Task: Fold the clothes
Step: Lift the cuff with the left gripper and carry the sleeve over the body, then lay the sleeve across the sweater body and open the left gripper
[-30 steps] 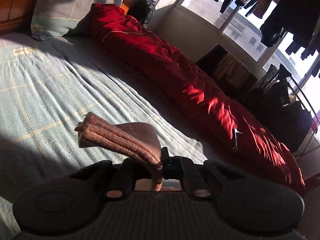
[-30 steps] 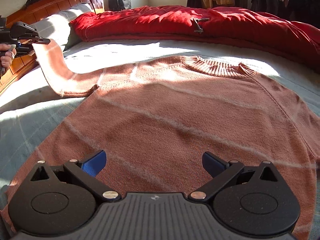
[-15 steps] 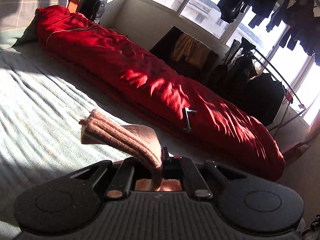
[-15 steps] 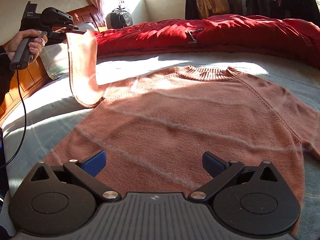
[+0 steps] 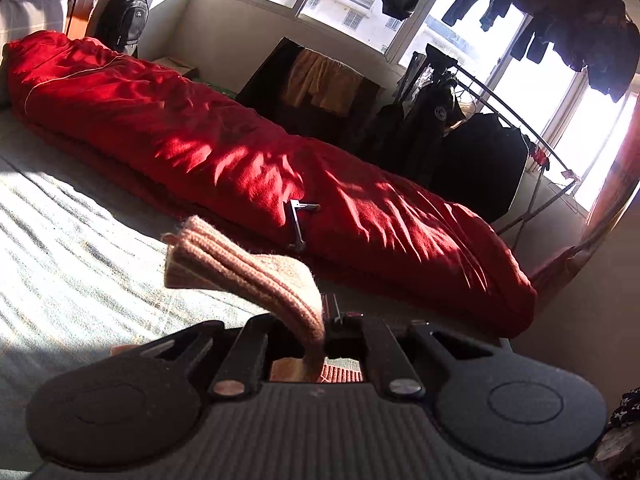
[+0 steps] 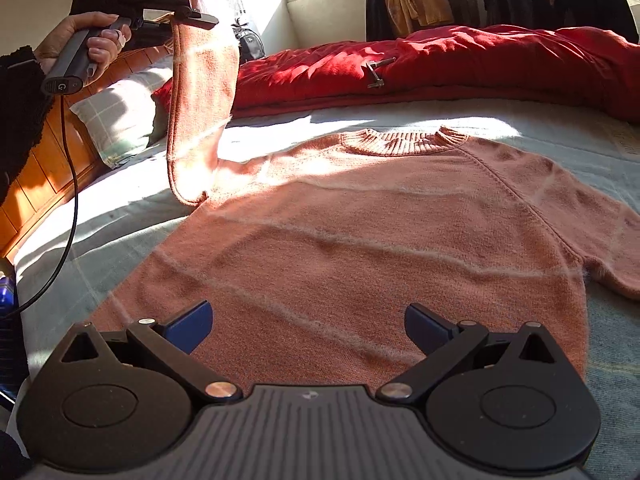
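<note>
Far left: hand (image 6: 86,46) gripping the left gripper (image 6: 200,22), jaws clamped on the sleeve (image 6: 202,108) of the pink sweater (image 6: 380,240), sleeve hanging upright off the bed (image 6: 100,216). Centre: sweater body flat on the sheet, collar toward the red duvet (image 6: 460,60). Low over the hem: right gripper (image 6: 308,326), jaws wide apart, gripping nothing.

sleeve (image 6: 202,92) higher, nearer the body
</note>
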`<state>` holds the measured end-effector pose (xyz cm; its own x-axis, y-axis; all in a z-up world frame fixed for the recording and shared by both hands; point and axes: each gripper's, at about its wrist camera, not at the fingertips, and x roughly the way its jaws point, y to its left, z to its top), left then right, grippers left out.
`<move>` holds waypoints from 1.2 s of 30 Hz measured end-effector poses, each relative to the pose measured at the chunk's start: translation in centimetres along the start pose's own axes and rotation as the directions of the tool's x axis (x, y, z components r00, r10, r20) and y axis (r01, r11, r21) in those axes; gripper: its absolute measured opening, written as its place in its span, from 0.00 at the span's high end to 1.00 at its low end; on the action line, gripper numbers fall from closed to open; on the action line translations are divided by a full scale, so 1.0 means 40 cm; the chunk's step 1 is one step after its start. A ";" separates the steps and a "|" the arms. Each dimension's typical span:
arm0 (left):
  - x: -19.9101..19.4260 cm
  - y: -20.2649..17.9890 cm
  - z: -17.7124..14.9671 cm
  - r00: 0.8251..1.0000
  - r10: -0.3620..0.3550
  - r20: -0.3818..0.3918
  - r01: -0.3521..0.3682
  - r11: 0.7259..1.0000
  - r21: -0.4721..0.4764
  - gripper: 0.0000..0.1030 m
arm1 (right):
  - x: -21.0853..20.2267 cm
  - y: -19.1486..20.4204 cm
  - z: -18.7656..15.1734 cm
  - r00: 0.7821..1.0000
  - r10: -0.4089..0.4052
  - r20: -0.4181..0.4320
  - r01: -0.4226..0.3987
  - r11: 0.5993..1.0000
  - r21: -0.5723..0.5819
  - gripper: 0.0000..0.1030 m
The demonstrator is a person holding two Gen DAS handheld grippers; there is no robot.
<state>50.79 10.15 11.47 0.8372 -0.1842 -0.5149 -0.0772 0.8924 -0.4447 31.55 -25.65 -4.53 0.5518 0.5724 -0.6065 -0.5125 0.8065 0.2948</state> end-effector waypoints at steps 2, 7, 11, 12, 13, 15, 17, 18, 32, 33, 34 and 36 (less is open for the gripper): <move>0.010 -0.029 -0.001 1.000 -0.016 -0.006 0.016 1.000 0.013 0.96 | -0.004 -0.007 -0.003 1.000 0.000 0.006 0.000 1.000 0.012 0.00; 0.036 -0.098 -0.007 0.998 -0.056 -0.025 0.057 0.998 0.042 0.96 | -0.012 -0.019 -0.011 1.000 -0.001 0.014 0.001 0.999 0.034 0.00; 0.063 -0.146 -0.032 0.994 -0.098 -0.051 0.101 0.993 0.056 0.96 | -0.016 -0.026 -0.011 1.000 -0.011 0.015 0.010 0.999 0.039 0.00; 0.071 -0.159 -0.040 0.992 -0.110 -0.057 0.114 0.992 0.059 0.96 | -0.017 -0.027 -0.011 1.000 -0.012 0.015 0.011 0.999 0.041 0.00; 0.077 -0.168 -0.047 0.991 -0.119 -0.060 0.123 0.990 0.062 0.96 | -0.017 -0.027 -0.011 1.000 -0.013 0.015 0.012 0.999 0.043 0.00; 0.093 -0.188 -0.067 0.988 -0.139 -0.070 0.144 0.987 0.070 0.96 | -0.017 -0.028 -0.012 1.000 -0.017 0.013 0.016 0.999 0.044 0.00; 0.114 -0.207 -0.086 0.984 -0.155 -0.090 0.162 0.984 0.071 0.96 | -0.016 -0.029 -0.014 1.000 -0.022 0.008 0.021 0.999 0.045 0.00; 0.124 -0.216 -0.096 0.982 -0.159 -0.097 0.167 0.983 0.076 0.96 | -0.016 -0.030 -0.015 1.000 -0.023 0.005 0.022 0.999 0.047 0.00; 0.279 -0.292 -0.292 0.964 -0.107 -0.243 0.160 0.964 0.210 0.96 | -0.022 -0.051 -0.036 0.998 -0.055 -0.025 0.056 0.995 0.077 0.00; 0.285 -0.295 -0.306 0.962 -0.102 -0.252 0.160 0.962 0.223 0.96 | -0.021 -0.052 -0.036 0.998 -0.059 -0.029 0.061 0.995 0.077 0.00; 0.290 -0.299 -0.320 0.961 -0.095 -0.259 0.158 0.959 0.236 0.96 | -0.019 -0.051 -0.036 0.998 -0.061 -0.031 0.063 0.995 0.076 0.00; 0.298 -0.302 -0.345 0.960 -0.087 -0.268 0.157 0.954 0.255 0.96 | -0.017 -0.049 -0.035 0.998 -0.060 -0.034 0.062 0.995 0.074 0.00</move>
<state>54.24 -8.49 0.59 0.6650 -0.3645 -0.6519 0.1964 0.9274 -0.3183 31.26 -27.83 -5.75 0.5589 0.5177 -0.6478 -0.4274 0.8493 0.3099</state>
